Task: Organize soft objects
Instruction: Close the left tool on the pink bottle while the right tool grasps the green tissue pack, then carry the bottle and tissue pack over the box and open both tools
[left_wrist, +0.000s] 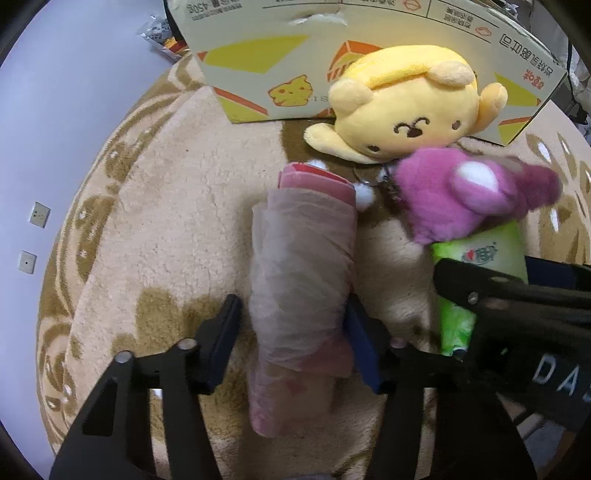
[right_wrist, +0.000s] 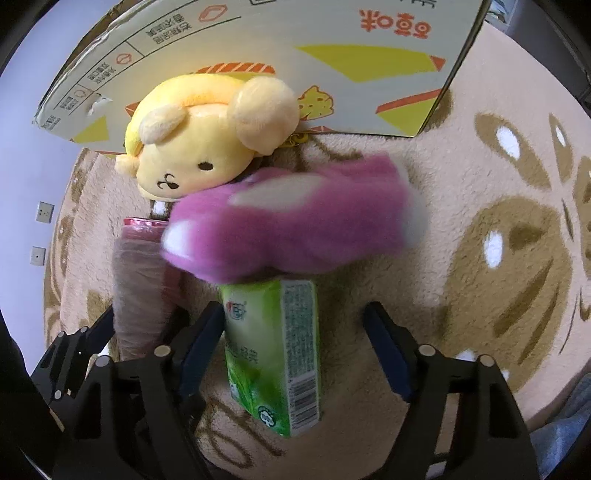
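Soft tan carpet (left_wrist: 166, 192) with brown leaf shapes lies under everything, and a big cardboard box (left_wrist: 258, 66) with yellow and orange patches stands at its far edge. Behind the carpet on the left side is a pale floor with two small square plates.

A yellow plush bear (left_wrist: 402, 110) lies on its side right against the box. A fuzzy pink plush toy (left_wrist: 465, 192) lies just in front of the bear and looks blurry. It rests over the far end of a green tissue pack (right_wrist: 273, 350).

My left tongs (left_wrist: 291, 332) point down at a pink roll wrapped in thin clear plastic (left_wrist: 299, 266). The roll lies long-ways on the carpet, with its far end near the bear. It sits between my two fingers. The right finger (left_wrist: 364, 343) touches its side, but I see a small gap at the other finger, so the tongs are not squeezing it yet.

My right tongs (right_wrist: 295, 350) point down at the green tissue pack. The pack lies between the fingers, close against the left finger (right_wrist: 203, 343). The other finger stands well apart from it, with bare carpet between. These tongs are spread wide and grasp nothing.

The roll and the tissue pack lie side by side, near each other, with the roll on the left.
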